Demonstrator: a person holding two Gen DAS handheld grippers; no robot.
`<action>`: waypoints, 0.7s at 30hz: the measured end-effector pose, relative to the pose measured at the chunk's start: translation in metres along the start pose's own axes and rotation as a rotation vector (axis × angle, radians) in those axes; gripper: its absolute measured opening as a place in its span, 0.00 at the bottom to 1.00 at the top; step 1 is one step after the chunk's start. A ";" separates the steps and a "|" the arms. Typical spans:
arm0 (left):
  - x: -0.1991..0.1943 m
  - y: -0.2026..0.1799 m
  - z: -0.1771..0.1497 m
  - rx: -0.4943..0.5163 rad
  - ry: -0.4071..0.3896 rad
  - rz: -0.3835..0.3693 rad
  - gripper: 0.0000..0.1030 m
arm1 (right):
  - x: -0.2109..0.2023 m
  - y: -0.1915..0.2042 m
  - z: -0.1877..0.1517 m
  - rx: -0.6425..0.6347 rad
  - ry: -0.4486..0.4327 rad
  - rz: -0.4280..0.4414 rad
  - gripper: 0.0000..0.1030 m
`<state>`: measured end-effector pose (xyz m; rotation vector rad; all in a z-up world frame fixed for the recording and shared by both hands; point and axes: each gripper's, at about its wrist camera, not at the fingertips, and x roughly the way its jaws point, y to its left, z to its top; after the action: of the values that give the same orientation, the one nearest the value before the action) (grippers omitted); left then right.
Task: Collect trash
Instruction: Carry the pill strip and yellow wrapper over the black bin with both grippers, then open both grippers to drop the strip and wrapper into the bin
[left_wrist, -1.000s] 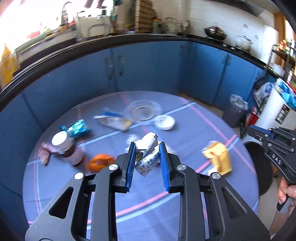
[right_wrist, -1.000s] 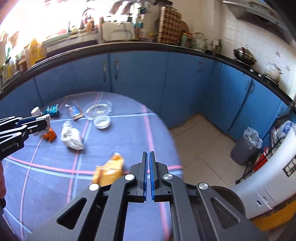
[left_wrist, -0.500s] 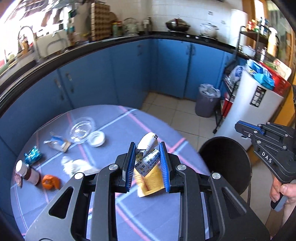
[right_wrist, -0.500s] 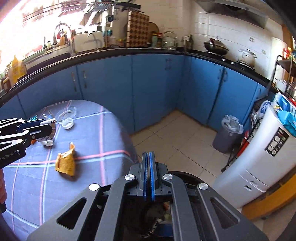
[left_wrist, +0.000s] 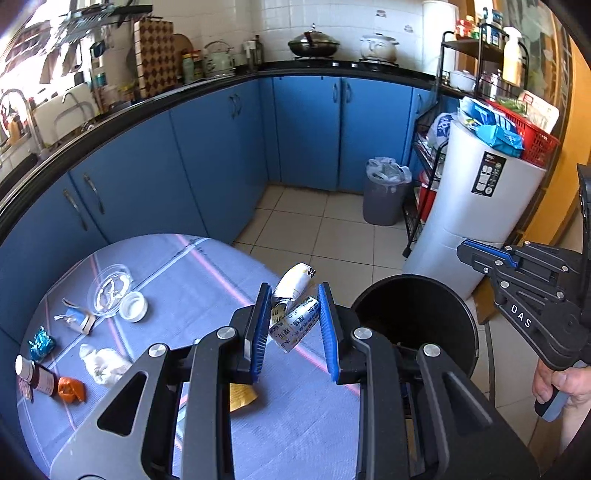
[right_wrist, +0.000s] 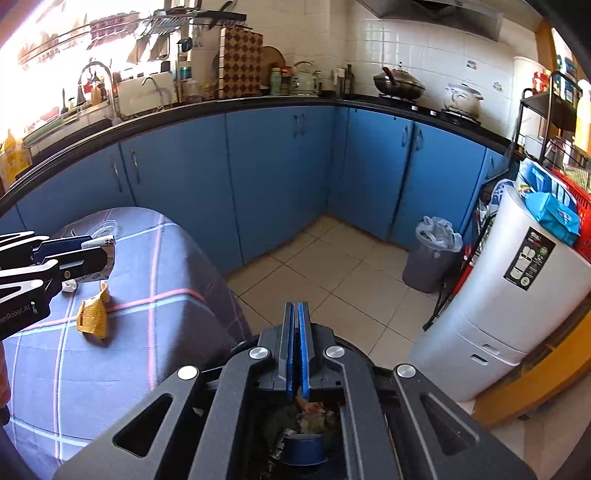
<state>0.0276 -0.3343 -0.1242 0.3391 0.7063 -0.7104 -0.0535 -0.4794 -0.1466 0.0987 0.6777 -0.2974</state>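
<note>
My left gripper (left_wrist: 293, 293) is shut on a crumpled white printed carton (left_wrist: 295, 317), held above the table's right edge beside the black bin (left_wrist: 413, 321). From the right wrist view the left gripper (right_wrist: 105, 254) and its carton (right_wrist: 98, 242) show at the far left. My right gripper (right_wrist: 294, 308) is shut with nothing in it, hanging over the bin (right_wrist: 266, 413), which has trash at the bottom. On the blue tablecloth (left_wrist: 184, 280) lie a yellow wrapper (right_wrist: 92, 314), a white tissue (left_wrist: 103, 363), an orange wrapper (left_wrist: 70, 389) and a blue foil wrapper (left_wrist: 40, 343).
A brown bottle (left_wrist: 37, 373), a glass dish (left_wrist: 110, 291), a small white lid (left_wrist: 133, 311) and a torn packet (left_wrist: 77, 319) are also on the table. A grey lined bin (left_wrist: 384, 195) and a white appliance (left_wrist: 476, 221) stand on the tiled floor by blue cabinets.
Both grippers have swung right, from over the table to the black bin. The carton has stayed in the left gripper. The right gripper has stayed shut and is now above the bin's mouth.
</note>
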 end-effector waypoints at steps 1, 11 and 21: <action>0.001 -0.004 0.002 0.005 0.001 -0.002 0.26 | 0.000 -0.002 0.000 0.002 0.000 0.001 0.03; 0.010 -0.030 0.012 0.044 0.006 -0.040 0.26 | 0.002 -0.023 -0.007 0.036 0.010 0.020 0.04; 0.015 -0.048 0.020 0.049 0.004 -0.087 0.28 | 0.012 -0.034 -0.014 0.057 0.057 -0.025 0.05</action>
<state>0.0119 -0.3862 -0.1225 0.3566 0.7113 -0.8106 -0.0637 -0.5122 -0.1645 0.1541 0.7277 -0.3386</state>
